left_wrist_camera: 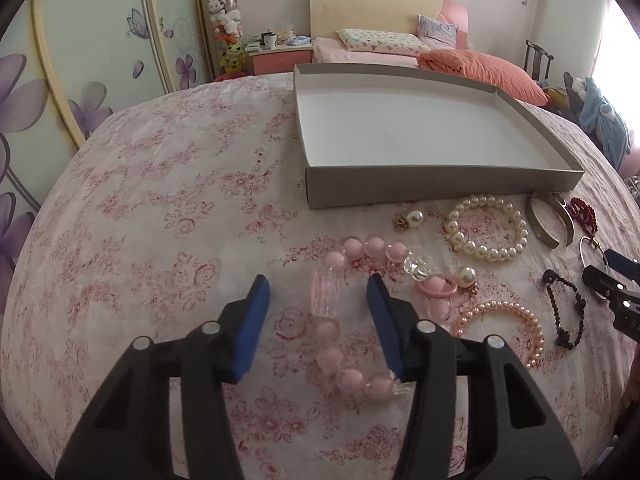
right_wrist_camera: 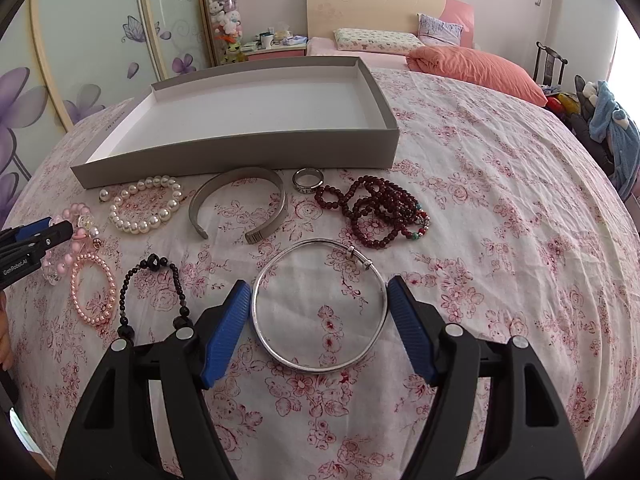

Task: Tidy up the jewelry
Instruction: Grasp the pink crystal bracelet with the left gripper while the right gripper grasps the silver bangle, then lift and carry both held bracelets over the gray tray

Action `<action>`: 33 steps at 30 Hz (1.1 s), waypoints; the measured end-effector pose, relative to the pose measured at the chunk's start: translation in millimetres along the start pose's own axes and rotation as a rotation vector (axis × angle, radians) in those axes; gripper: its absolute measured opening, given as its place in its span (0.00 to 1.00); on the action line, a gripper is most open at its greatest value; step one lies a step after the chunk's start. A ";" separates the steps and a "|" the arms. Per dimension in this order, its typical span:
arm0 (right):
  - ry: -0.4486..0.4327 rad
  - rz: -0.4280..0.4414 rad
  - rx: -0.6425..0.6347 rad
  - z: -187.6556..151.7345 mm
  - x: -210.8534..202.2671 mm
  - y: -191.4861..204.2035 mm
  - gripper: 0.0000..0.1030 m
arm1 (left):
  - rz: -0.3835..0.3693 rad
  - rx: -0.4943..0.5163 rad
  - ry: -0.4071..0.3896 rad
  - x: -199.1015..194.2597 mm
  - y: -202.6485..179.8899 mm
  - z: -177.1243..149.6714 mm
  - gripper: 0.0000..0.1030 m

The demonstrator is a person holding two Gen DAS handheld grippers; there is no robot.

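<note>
A bracelet of large pink and clear beads (left_wrist_camera: 332, 356) lies on the flowered bedspread. My left gripper (left_wrist_camera: 318, 292) straddles its left strand, with gaps between the blue pads and the beads. In the right wrist view a thin silver bangle (right_wrist_camera: 320, 368) lies flat, and my right gripper (right_wrist_camera: 319, 286) has a pad against each side of it. An empty grey box (right_wrist_camera: 240, 152) stands just beyond the jewelry. Each gripper shows at the edge of the other view: the left gripper (right_wrist_camera: 52, 230) and the right gripper (left_wrist_camera: 600, 266).
Between the box and the grippers lie a white pearl bracelet (right_wrist_camera: 140, 224), a grey cuff (right_wrist_camera: 280, 196), a steel ring (right_wrist_camera: 307, 182), dark red beads (right_wrist_camera: 376, 212), a black bead bracelet (right_wrist_camera: 154, 264) and a pink pearl bracelet (right_wrist_camera: 78, 300). A pink ring (left_wrist_camera: 436, 290) and pearl earrings (left_wrist_camera: 414, 216) lie nearby.
</note>
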State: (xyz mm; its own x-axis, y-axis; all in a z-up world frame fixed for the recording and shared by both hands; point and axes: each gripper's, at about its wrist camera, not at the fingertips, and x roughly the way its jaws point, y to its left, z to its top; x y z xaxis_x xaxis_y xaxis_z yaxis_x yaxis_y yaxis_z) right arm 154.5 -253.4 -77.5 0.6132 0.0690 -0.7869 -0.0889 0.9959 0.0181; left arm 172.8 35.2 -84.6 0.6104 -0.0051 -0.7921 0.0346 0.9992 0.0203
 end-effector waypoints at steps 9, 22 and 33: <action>-0.001 0.003 0.003 0.0 0.2 -1.0 0.69 | -0.018 0.050 -0.013 0.6 -10.1 0.5 0.11; -0.037 0.036 0.020 -0.5 -9.1 -1.2 0.68 | -0.041 0.036 -0.070 -26.8 -8.6 -5.9 0.09; -0.133 0.071 0.017 1.5 -36.1 0.3 0.68 | -0.110 0.001 -0.167 -70.5 -6.8 -10.1 0.09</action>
State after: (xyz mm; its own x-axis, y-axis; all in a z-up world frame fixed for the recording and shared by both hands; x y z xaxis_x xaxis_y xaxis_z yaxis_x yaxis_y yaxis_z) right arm 133.6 -255.5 -48.2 0.7048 0.1450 -0.6944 -0.1231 0.9890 0.0815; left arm 121.5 29.2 -35.1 0.7258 -0.1204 -0.6773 0.1088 0.9923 -0.0599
